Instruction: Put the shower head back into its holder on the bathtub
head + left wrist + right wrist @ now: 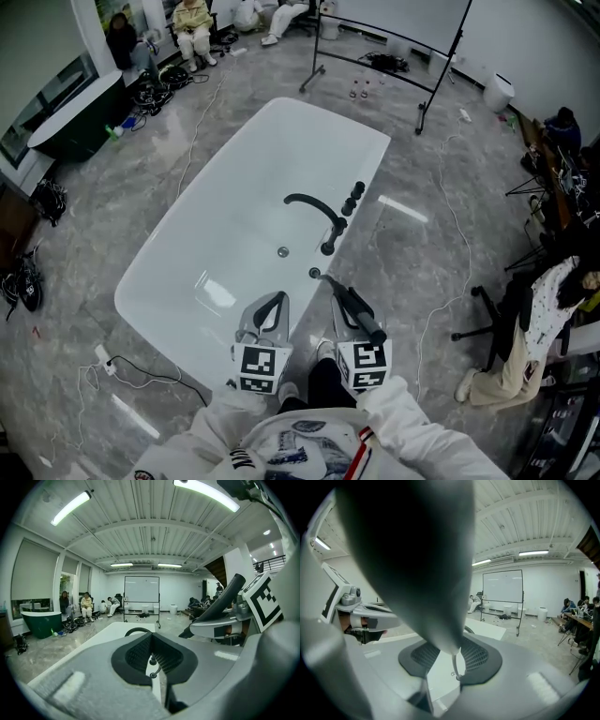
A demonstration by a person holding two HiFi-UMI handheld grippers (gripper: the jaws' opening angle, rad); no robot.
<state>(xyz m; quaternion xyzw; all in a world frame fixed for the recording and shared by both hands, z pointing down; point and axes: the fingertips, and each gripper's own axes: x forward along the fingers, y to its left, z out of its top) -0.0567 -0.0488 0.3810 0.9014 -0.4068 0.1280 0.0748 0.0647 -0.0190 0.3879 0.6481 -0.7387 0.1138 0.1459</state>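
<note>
Black and slim, the shower head (357,306) lies clamped between the jaws of the right gripper (343,298), above the near rim of the bathtub (225,187). Its narrow end points at a small dark holder (315,273) set in that rim and stops just short of it. In the right gripper view the shower head (417,550) is a dark blur filling the upper middle. It tapers down to a thin hose (453,663) between the two ribbed pads, which stand apart on either side of it. The left gripper (277,298) is just beside the right one with its jaws together at the tips and nothing in them. Each gripper carries a cube, left (260,367) and right (366,364), printed with black-and-white square markers. The lettering on the person's white jacket (281,450) is too small to read. The white bathtub has a drain (283,251) in its floor. A black curved spout (314,208) arches over it from the rim, and three black knobs (353,197) sit beside the spout. Farther out, on the grey stone-look floor, are a dark green tub (75,117) at the left, a whiteboard stand (384,56) and a white bin (499,92). Cables trail across the floor, and people sit by the far wall.
</note>
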